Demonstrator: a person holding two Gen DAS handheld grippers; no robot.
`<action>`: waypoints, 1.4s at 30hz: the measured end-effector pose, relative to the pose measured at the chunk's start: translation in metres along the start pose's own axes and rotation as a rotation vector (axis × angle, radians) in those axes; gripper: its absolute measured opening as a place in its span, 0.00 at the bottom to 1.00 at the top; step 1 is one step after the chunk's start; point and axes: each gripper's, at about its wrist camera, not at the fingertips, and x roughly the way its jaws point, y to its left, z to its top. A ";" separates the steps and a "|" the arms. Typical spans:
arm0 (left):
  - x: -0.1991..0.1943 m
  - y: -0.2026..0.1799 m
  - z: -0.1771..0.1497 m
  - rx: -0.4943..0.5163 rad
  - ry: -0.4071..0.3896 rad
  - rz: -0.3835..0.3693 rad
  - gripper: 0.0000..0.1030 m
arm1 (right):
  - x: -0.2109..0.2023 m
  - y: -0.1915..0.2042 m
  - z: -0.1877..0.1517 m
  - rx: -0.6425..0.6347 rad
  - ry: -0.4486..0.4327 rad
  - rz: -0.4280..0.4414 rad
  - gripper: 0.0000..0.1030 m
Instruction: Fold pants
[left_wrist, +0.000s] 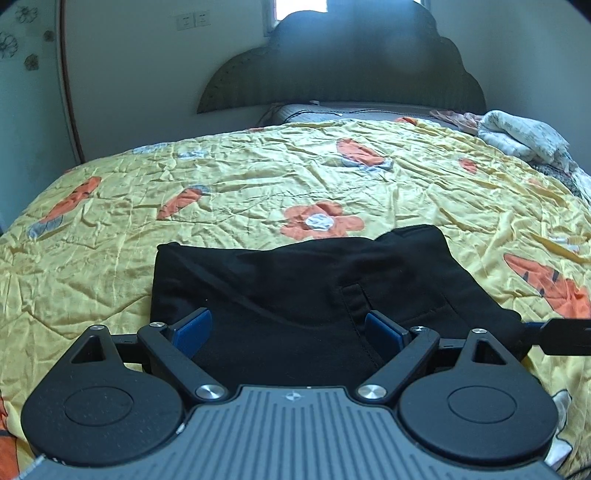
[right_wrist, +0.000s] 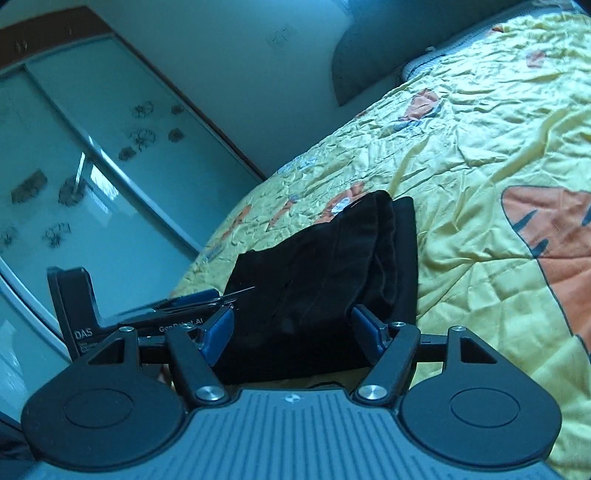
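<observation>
The folded pants (left_wrist: 295, 291) were plain black. Around them the bedspread (left_wrist: 258, 162) was yellow with orange flowers; at its two o'clock lay a white patterned cloth (left_wrist: 524, 140). The gripper pads (left_wrist: 195, 328) were blue.

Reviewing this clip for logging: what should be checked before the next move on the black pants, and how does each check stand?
1. Left gripper open over the pants: ok.
2. Right gripper open, nothing gripped: ok.
3. Pants folded into a compact stack: ok.
4. Stack edges aligned: not ok, one layer juts out at the far corner.
5. Pants fully on the bedspread: ok.
6. Pads touching cloth: cannot tell.
</observation>
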 end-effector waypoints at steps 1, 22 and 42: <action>0.001 0.001 0.000 -0.009 0.002 -0.002 0.89 | 0.001 -0.002 0.000 0.009 0.002 -0.020 0.69; 0.003 -0.016 -0.005 0.046 0.014 -0.067 0.89 | 0.060 -0.013 0.015 0.037 -0.051 -0.065 0.14; 0.008 -0.019 -0.011 0.038 0.057 -0.102 0.91 | 0.040 0.016 0.022 -0.223 -0.116 -0.360 0.22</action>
